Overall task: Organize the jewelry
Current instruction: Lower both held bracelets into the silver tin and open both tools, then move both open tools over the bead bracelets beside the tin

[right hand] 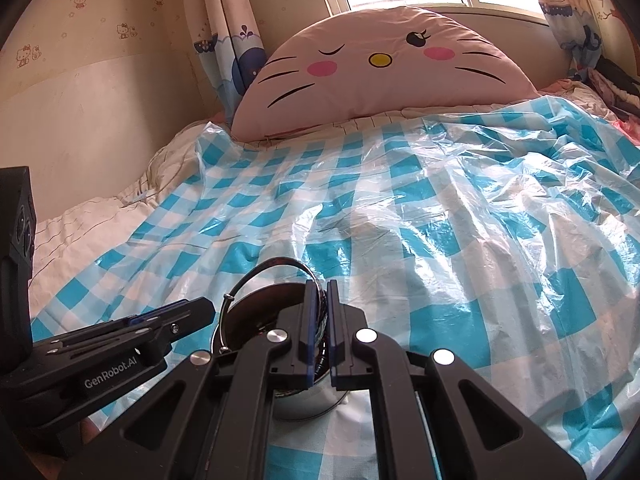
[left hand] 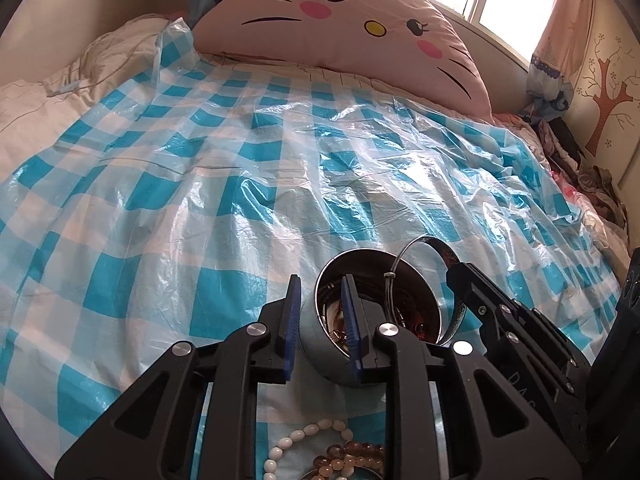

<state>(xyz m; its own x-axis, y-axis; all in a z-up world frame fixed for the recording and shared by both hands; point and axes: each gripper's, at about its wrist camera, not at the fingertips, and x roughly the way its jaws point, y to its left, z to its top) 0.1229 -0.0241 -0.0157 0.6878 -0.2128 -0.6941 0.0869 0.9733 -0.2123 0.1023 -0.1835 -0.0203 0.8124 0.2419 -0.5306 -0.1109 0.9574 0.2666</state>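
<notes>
To my left the bed runs out to a cream wall, and the blue-checked plastic sheet stops short of it, leaving a strip of bare cream bedding along that edge. Ahead, the sheet lies open and wrinkled all the way up to the pink cat-face pillow under the window.

My left claw reaches forward and low, its two blue pads straddling the near-left wall of the metal tin: one pad outside, one dipped inside, clenched on that wall. The tin stands upright on the sheet, close in front of me, with jewelry piled inside it. Under this claw lie a white bead bracelet and an amber bead bracelet, touching each other.

My right claw comes in from the right, level above the tin's right rim, its pads nearly together and grasping a silver bangle that arches up over the tin's mouth.

To the right the sheet bunches up, with heaped clothes by the wall.
</notes>
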